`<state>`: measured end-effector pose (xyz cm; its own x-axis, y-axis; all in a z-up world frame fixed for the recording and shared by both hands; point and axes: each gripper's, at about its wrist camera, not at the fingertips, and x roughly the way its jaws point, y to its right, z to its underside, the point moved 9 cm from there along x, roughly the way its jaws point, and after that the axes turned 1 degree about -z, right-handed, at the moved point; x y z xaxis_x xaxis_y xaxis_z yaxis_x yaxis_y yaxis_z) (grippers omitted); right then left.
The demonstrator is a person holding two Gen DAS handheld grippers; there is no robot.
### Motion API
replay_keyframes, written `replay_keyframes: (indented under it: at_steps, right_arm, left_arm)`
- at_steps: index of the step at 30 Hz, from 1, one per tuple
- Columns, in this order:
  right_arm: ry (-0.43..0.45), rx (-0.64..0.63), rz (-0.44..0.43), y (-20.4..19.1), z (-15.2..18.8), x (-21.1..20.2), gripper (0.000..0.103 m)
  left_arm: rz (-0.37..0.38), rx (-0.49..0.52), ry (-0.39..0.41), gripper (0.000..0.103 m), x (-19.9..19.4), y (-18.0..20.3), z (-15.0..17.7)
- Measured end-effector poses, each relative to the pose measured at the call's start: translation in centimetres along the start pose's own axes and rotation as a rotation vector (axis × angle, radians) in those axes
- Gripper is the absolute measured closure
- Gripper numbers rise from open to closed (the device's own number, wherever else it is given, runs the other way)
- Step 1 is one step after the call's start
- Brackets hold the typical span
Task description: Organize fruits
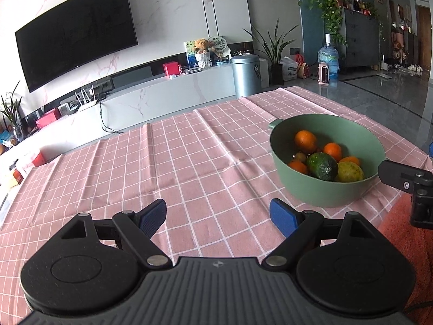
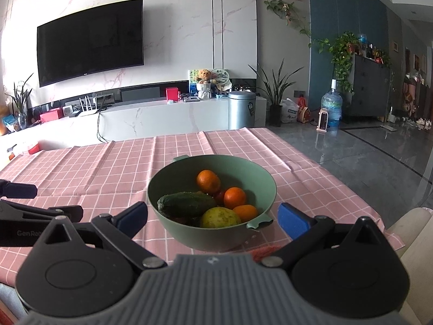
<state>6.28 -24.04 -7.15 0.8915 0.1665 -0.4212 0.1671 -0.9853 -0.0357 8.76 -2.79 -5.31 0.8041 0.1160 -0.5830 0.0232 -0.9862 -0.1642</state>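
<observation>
Over the pink checked tablecloth I hold both tongs released and empty: my left gripper hangs above bare cloth with its blue pads spread wide, and my right gripper straddles the near side of the green bowl, jaws apart, touching nothing that I can see. From the left wrist view the bowl sits at about two o'clock; from the right wrist view it is dead ahead at twelve. All the fruit lies inside it: several oranges, a dark green bumpy fruit lying lengthwise, and a yellow-green round one at the near rim. I judge the oranges firm, light and a little slick, so I would close across the widest part and squeeze gently. The long green fruit looks stiffer; I would grip it across its middle. The bowl seems rigid, with a small lug at its far edge.
</observation>
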Motion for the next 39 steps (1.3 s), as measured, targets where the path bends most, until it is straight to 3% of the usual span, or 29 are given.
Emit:
replay_keyframes:
  at_steps: [39]
  right_arm:
    - [-0.003, -0.027, 0.014, -0.35, -0.04, 0.13, 0.005]
  left_arm:
    - [-0.007, -0.013, 0.009, 0.002, -0.83, -0.71, -0.28]
